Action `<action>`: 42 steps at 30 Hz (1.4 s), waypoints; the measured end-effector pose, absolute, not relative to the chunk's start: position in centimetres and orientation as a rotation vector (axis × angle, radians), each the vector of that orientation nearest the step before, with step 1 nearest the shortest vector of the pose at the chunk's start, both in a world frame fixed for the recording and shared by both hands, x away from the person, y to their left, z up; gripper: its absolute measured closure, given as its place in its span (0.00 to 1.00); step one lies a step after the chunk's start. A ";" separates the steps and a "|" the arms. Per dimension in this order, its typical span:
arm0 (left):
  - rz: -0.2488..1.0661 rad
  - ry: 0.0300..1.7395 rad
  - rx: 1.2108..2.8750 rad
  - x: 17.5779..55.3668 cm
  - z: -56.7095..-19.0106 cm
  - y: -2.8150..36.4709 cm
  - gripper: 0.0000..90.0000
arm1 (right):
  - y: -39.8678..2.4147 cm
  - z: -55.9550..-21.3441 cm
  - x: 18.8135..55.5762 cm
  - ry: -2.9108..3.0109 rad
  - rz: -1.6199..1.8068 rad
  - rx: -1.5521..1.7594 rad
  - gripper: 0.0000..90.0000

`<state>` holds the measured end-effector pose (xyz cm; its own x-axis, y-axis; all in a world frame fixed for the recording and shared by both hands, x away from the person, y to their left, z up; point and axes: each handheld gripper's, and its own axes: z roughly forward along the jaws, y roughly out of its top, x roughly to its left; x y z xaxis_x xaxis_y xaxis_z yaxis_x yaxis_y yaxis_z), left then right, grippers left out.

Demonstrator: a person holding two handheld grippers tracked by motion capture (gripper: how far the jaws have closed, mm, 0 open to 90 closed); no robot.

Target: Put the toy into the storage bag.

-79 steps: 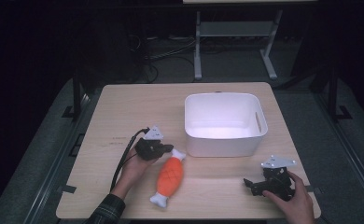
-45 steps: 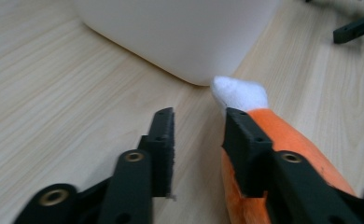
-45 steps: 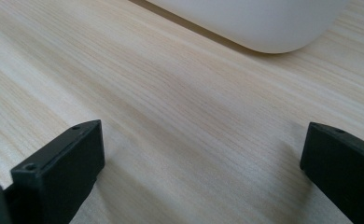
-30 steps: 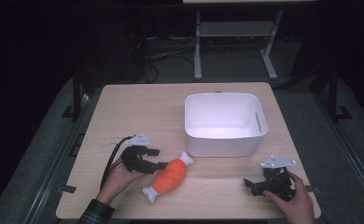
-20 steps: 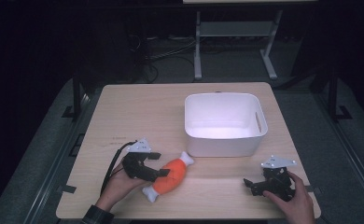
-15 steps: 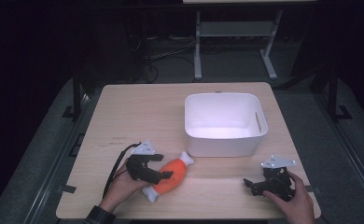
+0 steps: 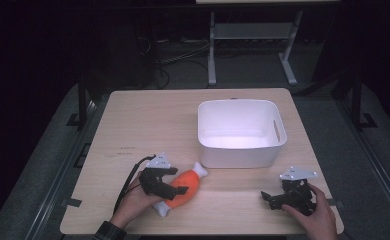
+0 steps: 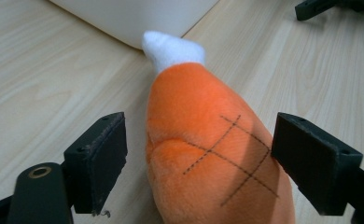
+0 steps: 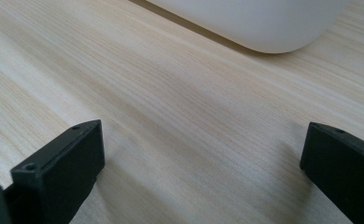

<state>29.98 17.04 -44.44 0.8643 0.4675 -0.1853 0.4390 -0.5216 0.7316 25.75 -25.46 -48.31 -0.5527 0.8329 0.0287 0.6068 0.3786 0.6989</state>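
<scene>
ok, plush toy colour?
Orange plush toy, white tip, dark stitched crosshatch; left gripper view shows it best.

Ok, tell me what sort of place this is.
Probably a lab or recording workspace, not a home: a plain wooden table stands in a dark room with loose cables on the floor and a metal stand behind it. On the table lie just a white bin and a plush toy.

Dark lab, test table (image 7: 133, 125) (floor cables (image 7: 173, 55))
</scene>
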 end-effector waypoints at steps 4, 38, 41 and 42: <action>0.019 0.646 2.199 30.0 -44.8 16.8 0.18 | -25.5 -48.3 25.8 2.315 0.965 1.259 0.00; -0.061 0.554 2.312 29.2 -45.9 14.6 0.32 | -25.4 -48.3 25.7 2.312 0.963 1.265 0.00; -0.062 0.549 2.308 29.2 -45.8 14.6 0.33 | -25.4 -48.3 25.7 2.312 0.963 1.265 0.00; -0.062 0.549 2.308 29.2 -45.8 14.6 0.33 | -25.4 -48.3 25.7 2.312 0.963 1.264 0.00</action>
<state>29.25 14.62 -45.81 0.9070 0.3685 -0.2040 0.4045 -0.6271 0.6656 25.72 -25.44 -48.31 -0.5493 0.8351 0.0292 0.6088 0.3760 0.6986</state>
